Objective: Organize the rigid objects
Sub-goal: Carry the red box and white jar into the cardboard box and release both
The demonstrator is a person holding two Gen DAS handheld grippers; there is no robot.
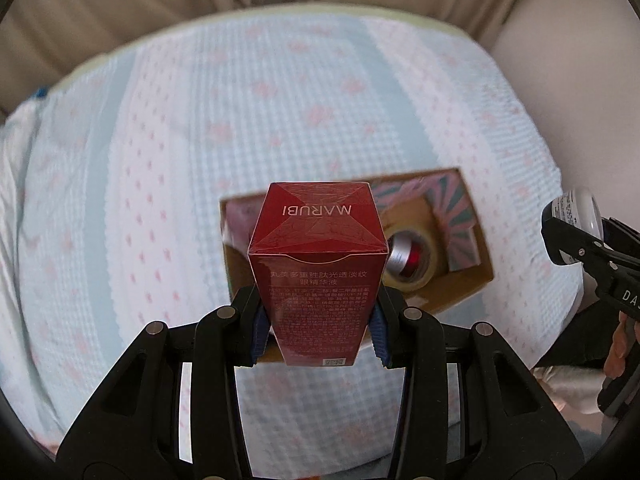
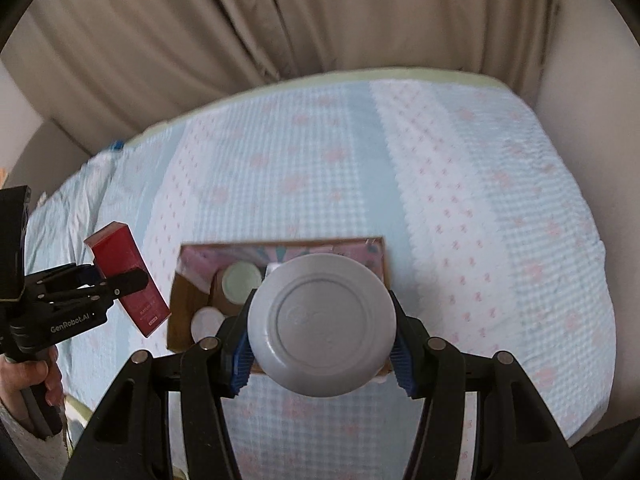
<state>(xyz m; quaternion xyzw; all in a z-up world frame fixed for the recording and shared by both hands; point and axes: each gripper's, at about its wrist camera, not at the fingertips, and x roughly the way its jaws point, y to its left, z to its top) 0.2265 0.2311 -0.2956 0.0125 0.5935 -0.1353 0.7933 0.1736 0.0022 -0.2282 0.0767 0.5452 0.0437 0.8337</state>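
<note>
Left gripper (image 1: 318,320): closed on red carton (image 1: 316,264), held above cardboard box (image 1: 478,240) on the bed (image 1: 160,160).
Right gripper (image 2: 322,344): clamped on white jar (image 2: 322,324), over the box.
Box: tape roll (image 1: 416,256), small jars inside.
Advice: lower one item at a time into a free gap; release low.

Readable markings: red box and both grippers.

I read "MARUBI", upside down, on the top face of the red box (image 1: 318,256); Chinese print and a small code patch below it are too fine for me to read. I read "GenRobot.AI" on the left gripper (image 2: 132,280) body and the partial letters "DA" on the right gripper (image 1: 576,240) body. The white bottle (image 1: 580,210) label is illegible.
</note>
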